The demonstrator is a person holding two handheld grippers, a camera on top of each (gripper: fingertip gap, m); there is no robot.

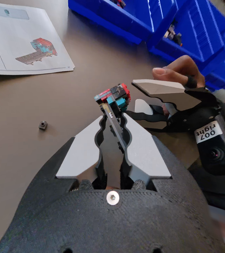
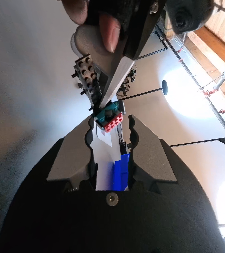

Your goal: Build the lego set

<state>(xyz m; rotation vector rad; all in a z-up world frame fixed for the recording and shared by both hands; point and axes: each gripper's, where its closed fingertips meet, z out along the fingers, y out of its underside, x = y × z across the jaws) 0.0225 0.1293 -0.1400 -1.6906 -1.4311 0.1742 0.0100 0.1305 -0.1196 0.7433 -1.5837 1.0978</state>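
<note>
The lego model (image 1: 112,95) has a red, teal and black cab on one end of a long grey plate (image 1: 116,127). My left gripper (image 1: 114,116) is shut on the grey plate and holds the model tilted above the table, cab end away from me. My right gripper (image 1: 132,95) is open, just right of the cab. In the right wrist view the model's red studded end (image 2: 114,122) sits between the open fingertips of my right gripper (image 2: 110,119), close to the left fingertip, not clamped. The left gripper's finger (image 2: 116,82) comes down onto the model from above.
A small dark grey lego piece (image 1: 42,124) lies loose on the brown table (image 1: 81,84) at the left. An open instruction booklet (image 1: 27,41) lies at the far left. Blue bins (image 1: 191,34) holding lego pieces line the far right. A person's hand (image 1: 177,71) grips the right gripper. Both grippers' tips are close together, under 4 cm apart.
</note>
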